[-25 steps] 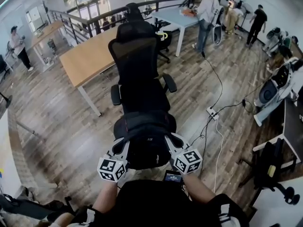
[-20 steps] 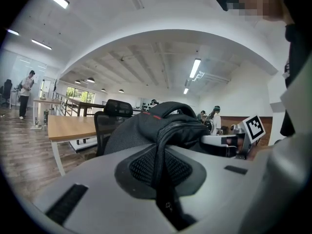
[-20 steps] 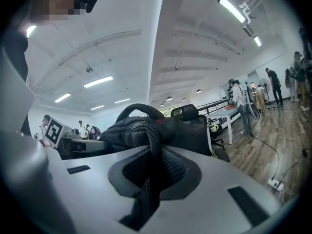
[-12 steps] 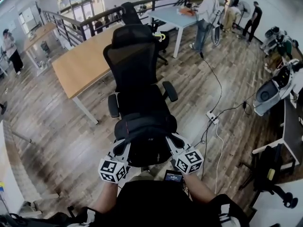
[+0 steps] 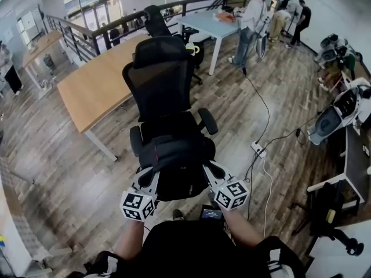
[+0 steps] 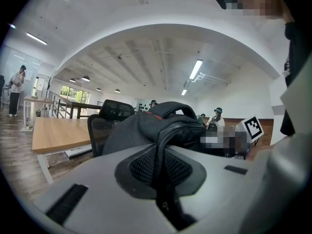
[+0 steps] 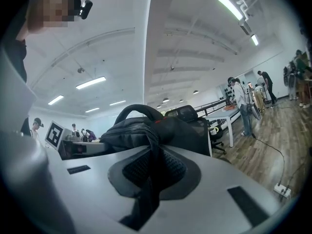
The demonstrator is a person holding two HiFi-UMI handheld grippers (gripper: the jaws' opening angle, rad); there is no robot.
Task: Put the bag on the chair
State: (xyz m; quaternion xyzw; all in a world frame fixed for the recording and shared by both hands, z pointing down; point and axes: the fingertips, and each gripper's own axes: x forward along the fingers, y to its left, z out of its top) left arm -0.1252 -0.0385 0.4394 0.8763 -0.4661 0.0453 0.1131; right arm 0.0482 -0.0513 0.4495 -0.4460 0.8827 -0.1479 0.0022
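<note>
A black backpack (image 5: 177,164) hangs between my two grippers, just in front of the black mesh office chair (image 5: 159,88). In the head view its top overlaps the front edge of the chair's seat (image 5: 168,126). My left gripper (image 5: 148,177) is shut on a strap at the bag's left side and my right gripper (image 5: 211,171) on a strap at its right. In the left gripper view the strap (image 6: 158,145) runs between the jaws of the left gripper (image 6: 158,167), with the backpack (image 6: 161,123) and the chair (image 6: 113,112) beyond. The right gripper (image 7: 150,174) pinches its strap (image 7: 152,152) likewise below the backpack (image 7: 139,126).
A wooden table (image 5: 95,83) stands left of the chair and a white table (image 5: 211,22) behind it, with people (image 5: 249,16) there. A power strip (image 5: 258,149) and cables lie on the floor to the right. Another chair (image 5: 330,210) and equipment line the right side.
Both grippers and the bag have come forward to the chair. The chair now sits nearer and lower in the head view, and the bag's top reaches its seat edge.
</note>
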